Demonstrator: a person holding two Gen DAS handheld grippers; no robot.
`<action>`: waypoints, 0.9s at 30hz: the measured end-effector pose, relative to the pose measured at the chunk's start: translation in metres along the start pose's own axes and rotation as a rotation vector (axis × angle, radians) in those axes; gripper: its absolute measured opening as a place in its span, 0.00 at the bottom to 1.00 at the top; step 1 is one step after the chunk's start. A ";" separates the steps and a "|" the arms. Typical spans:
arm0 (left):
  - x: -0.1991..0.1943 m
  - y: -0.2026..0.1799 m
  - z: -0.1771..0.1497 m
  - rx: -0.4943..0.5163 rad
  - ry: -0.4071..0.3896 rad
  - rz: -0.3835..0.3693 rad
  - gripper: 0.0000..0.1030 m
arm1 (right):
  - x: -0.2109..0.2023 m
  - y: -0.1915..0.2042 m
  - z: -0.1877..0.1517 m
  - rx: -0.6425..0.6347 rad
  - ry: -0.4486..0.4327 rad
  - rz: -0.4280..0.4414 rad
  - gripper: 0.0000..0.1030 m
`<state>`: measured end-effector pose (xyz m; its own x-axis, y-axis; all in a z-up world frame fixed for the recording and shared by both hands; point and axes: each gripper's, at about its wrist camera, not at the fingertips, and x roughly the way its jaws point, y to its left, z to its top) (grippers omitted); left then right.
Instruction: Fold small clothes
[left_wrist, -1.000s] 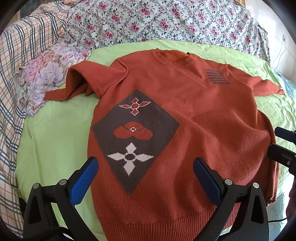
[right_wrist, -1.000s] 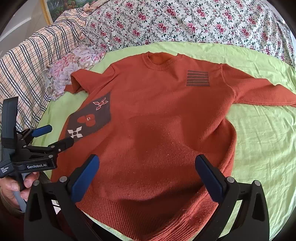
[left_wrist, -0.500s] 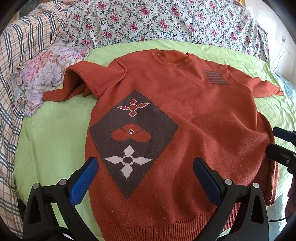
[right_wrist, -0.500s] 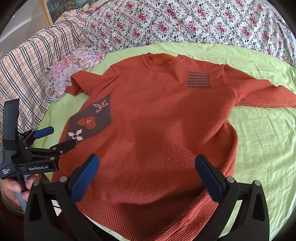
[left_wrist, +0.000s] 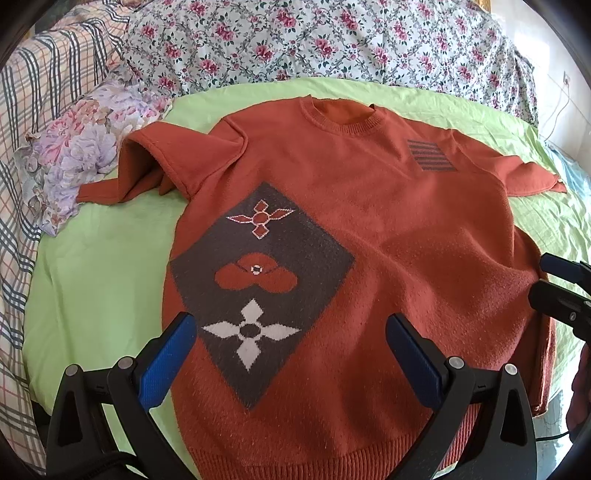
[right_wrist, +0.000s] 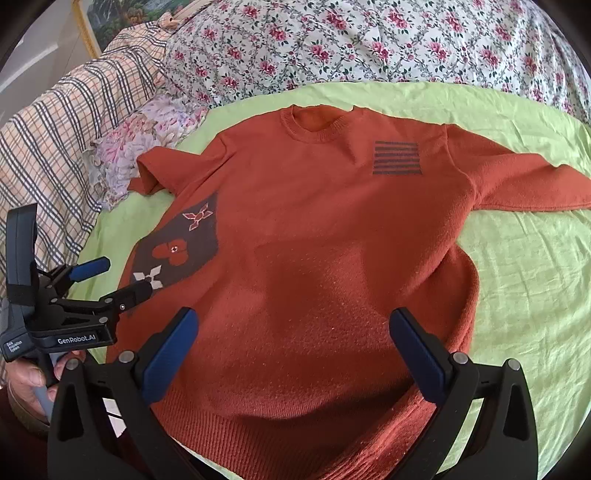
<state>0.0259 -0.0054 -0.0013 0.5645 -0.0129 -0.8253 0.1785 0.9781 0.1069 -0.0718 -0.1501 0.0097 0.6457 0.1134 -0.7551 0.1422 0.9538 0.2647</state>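
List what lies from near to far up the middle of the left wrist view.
Sweater hem → white flower → red poppy → collar → green sheet → floral quilt.

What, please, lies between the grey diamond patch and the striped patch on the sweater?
Only plain orange knit of the sweater separates the diamond patch from the striped patch, clearest in the right wrist view.

A bedroom in a home. Shown by a bed spread with a green sheet (right_wrist: 517, 277), a rose-print quilt (right_wrist: 369, 44) heaped along its far side, a checked blanket (right_wrist: 66, 129) and a flowered pillow (left_wrist: 74, 155) at one side, plus the corner of a gilt-framed picture (right_wrist: 107, 14) on the wall behind.
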 end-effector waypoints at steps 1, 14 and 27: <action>0.001 0.000 0.001 0.001 0.001 -0.001 0.99 | 0.000 -0.002 0.001 0.005 -0.017 0.008 1.00; 0.018 0.004 0.026 -0.017 0.022 -0.056 0.99 | -0.007 -0.062 0.013 0.135 -0.025 -0.027 1.00; 0.049 -0.010 0.069 0.002 0.050 -0.054 0.99 | -0.069 -0.293 0.061 0.540 -0.202 -0.304 0.63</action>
<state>0.1075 -0.0304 -0.0047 0.5131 -0.0555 -0.8565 0.2096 0.9758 0.0623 -0.1127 -0.4547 0.0204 0.6379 -0.2445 -0.7302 0.6641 0.6548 0.3609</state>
